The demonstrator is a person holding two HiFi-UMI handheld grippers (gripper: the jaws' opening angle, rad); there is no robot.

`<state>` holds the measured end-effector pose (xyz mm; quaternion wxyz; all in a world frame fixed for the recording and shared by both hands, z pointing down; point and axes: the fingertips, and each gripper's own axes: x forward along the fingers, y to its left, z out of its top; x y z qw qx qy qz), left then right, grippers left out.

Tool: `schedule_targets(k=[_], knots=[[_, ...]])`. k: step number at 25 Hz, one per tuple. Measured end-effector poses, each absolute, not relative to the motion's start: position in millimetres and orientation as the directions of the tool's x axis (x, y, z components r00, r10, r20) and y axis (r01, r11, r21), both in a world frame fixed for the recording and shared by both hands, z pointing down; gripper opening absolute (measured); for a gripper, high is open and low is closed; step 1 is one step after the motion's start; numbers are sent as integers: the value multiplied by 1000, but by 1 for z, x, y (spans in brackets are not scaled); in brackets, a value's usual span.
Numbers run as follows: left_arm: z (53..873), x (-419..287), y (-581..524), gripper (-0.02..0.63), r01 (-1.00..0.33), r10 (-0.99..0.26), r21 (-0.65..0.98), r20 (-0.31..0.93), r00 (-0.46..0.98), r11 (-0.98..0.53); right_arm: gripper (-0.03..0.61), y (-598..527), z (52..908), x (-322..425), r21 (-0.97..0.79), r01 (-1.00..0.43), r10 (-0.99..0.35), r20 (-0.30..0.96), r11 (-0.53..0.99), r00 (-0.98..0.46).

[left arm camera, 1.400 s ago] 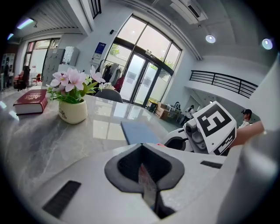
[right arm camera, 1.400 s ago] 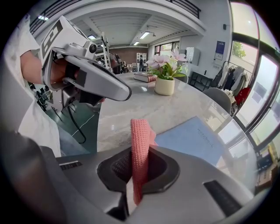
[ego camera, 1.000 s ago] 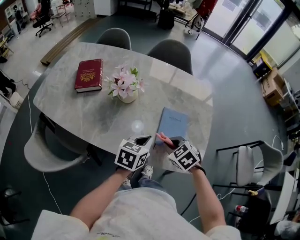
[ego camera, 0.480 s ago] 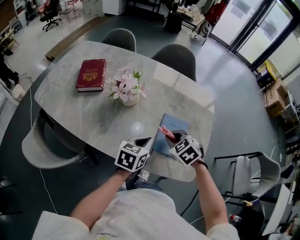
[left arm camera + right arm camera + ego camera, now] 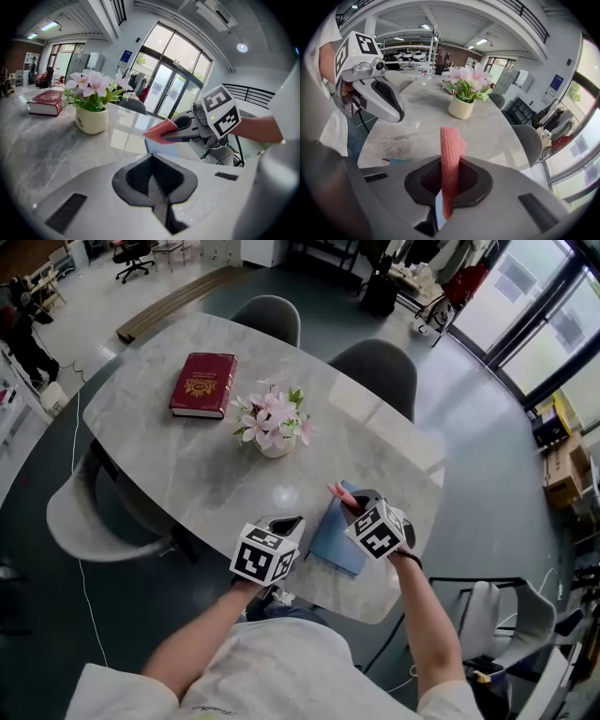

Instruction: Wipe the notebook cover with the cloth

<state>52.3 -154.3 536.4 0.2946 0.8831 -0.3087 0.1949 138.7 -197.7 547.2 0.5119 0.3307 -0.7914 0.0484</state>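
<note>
A blue notebook [image 5: 336, 538] lies flat near the table's front edge, between my two grippers. My right gripper [image 5: 345, 501] is over its far end, shut on a folded pink cloth [image 5: 335, 490] that sticks out past the jaws. From the left gripper view the cloth [image 5: 158, 131] hangs just above the notebook [image 5: 180, 146]; contact cannot be told. In the right gripper view the cloth [image 5: 450, 154] stands upright, pinched in the right gripper [image 5: 444, 187]. My left gripper [image 5: 287, 521] is shut and empty, just left of the notebook.
A cream pot of pink flowers [image 5: 274, 430] stands mid-table beyond the notebook. A red book [image 5: 202, 383] lies at the far left. Two grey chairs [image 5: 375, 371] are tucked in at the table's far side. The marble table's [image 5: 187, 474] front edge runs under my grippers.
My right gripper has carried the cloth from the notebook's near corner toward its far end. The head view has shifted. The left gripper has stayed beside the notebook.
</note>
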Motion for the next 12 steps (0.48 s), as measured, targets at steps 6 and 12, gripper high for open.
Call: schedule_targets(k=[6, 12], knots=[[541, 44, -171, 3, -704, -474, 401, 534, 700, -586, 14, -221, 564, 141, 278, -504, -443, 862, 818, -244], [545, 45, -184, 3, -726, -495, 398, 542, 679, -561, 14, -245, 576, 143, 297, -466, -439, 868, 834, -233]])
